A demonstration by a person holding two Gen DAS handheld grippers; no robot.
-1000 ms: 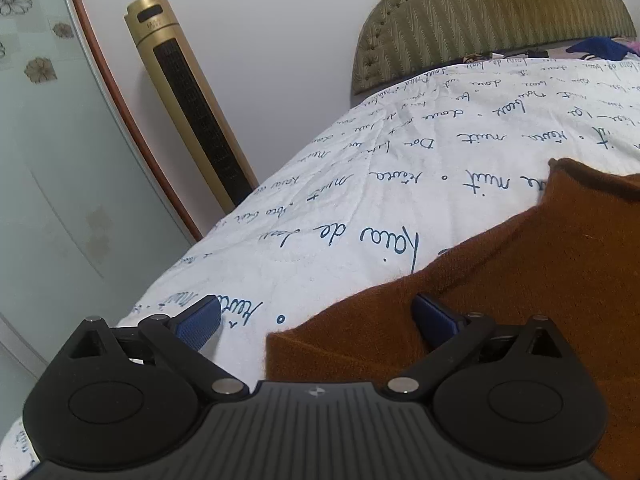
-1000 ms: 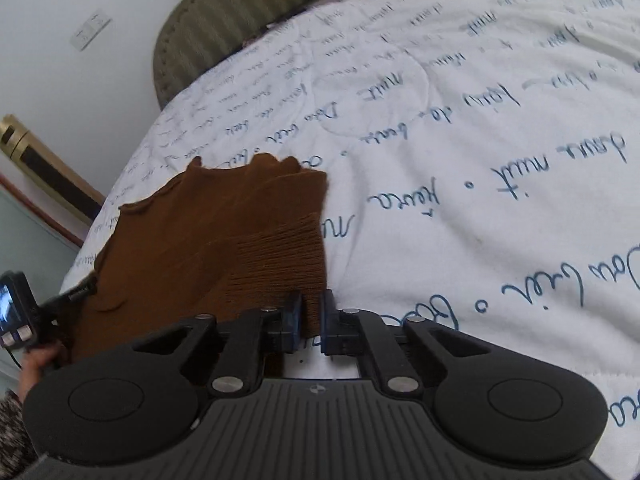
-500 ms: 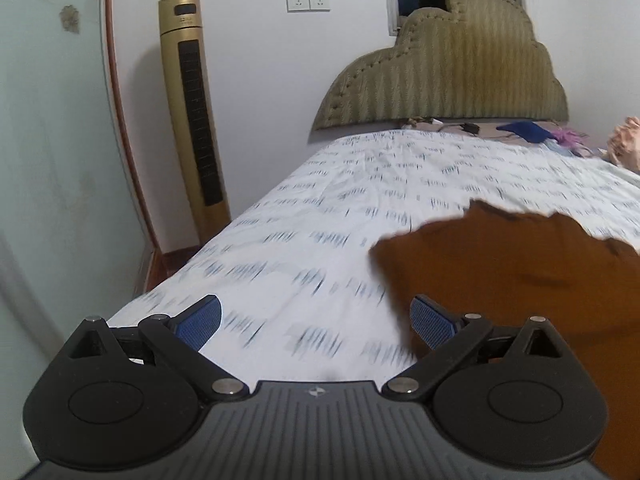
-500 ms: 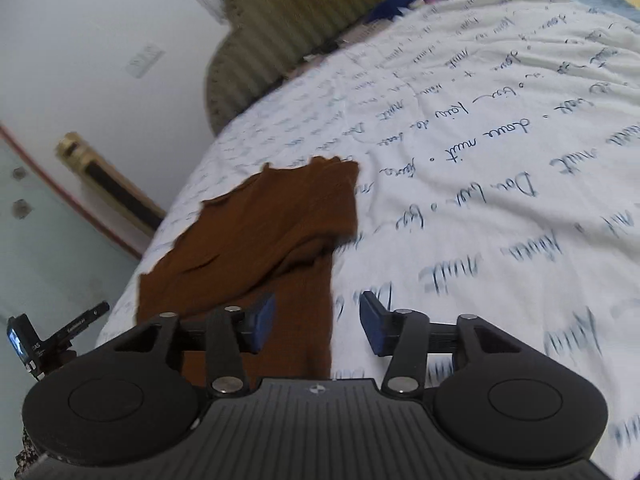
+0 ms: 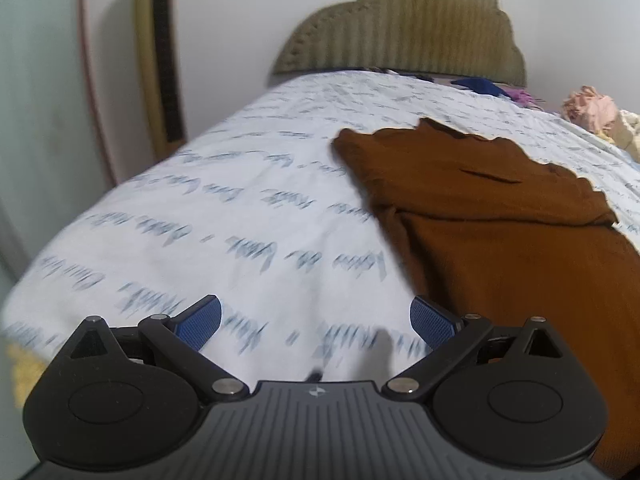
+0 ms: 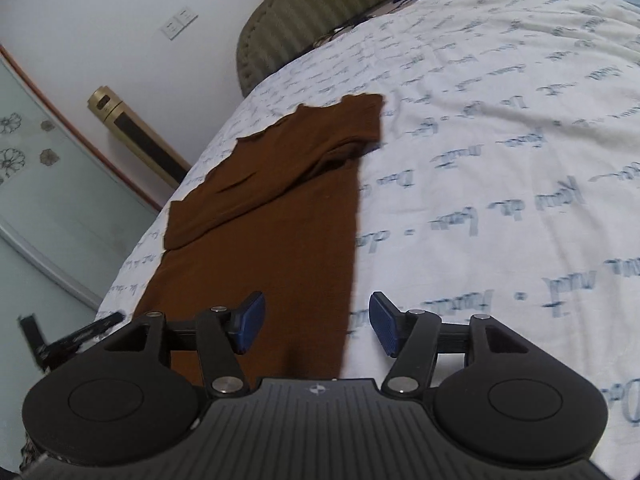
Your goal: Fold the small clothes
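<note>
- The left gripper has its jaws spread wide and nothing is between them; under the gap there is only the white bed sheet with blue writing.
- The right gripper is released too, and its jaws are opening at this moment. The near right edge of the brown garment shows in the gap, but the blue pads do not press on it.
- The garment lies flat on the bed. In the left view it is to the right of the gripper. Its far part looks already folded across the body, with a wavy edge at the far end.
- In my judgement it is a thin, soft knit: light, not fragile, not slippery, but limp. It will sag and wrinkle if it is lifted at one point only.
- The best places to take hold are probably the two near corners of the long lower part, one for each gripper, so that the fold goes evenly toward the far end.
- Both grippers point downward at a slant over the near side of the bed, toward the headboard, above the sheet and not touching it.
- A gold tower fan stands far left by the wall.
</note>
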